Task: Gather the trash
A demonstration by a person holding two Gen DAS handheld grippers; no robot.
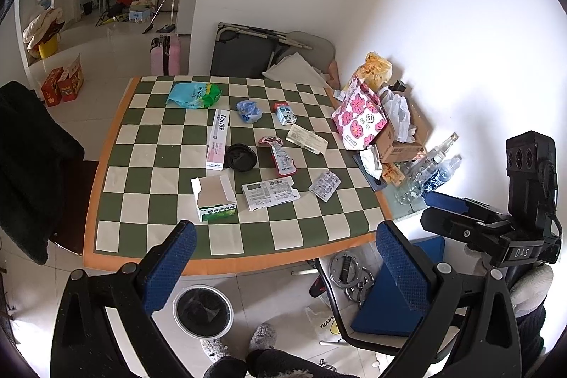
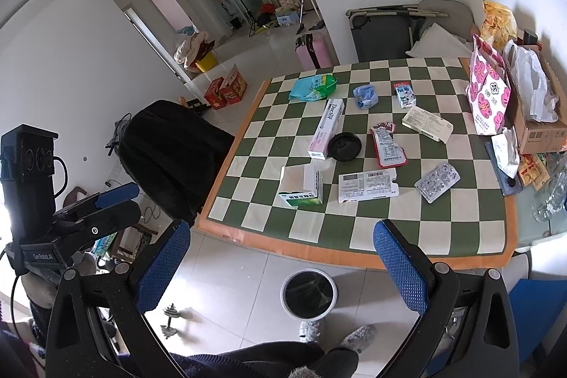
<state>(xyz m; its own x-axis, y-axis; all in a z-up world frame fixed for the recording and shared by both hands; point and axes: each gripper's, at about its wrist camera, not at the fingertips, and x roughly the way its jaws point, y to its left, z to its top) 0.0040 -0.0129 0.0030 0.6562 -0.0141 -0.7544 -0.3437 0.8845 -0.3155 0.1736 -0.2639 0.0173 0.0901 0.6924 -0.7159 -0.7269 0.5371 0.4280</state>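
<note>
Litter lies scattered over the checkered tablecloth [image 1: 226,236], all placed here relative to the black round lid [image 1: 242,157] near its middle: a white-and-pink toothpaste box [image 1: 218,139] touches its left side, a red snack wrapper [image 1: 280,155] lies just to its right, an opened green-and-white carton [image 1: 214,197] and a flattened printed box [image 1: 270,193] sit nearer the table's front edge, and a foil blister pack [image 1: 324,185] rests further right. Beyond the lid lie a crumpled blue wrapper [image 1: 249,109], a small milk carton [image 1: 285,113] and a teal bag [image 1: 194,95]. A black-lined waste bin [image 1: 202,310] stands on the floor below the front edge, apparently set there to receive the pieces. The left gripper [image 1: 283,271] and the right gripper [image 2: 281,268] hover short of the table, fingers spread wide and empty, seemingly poised for a first pick.
</note>
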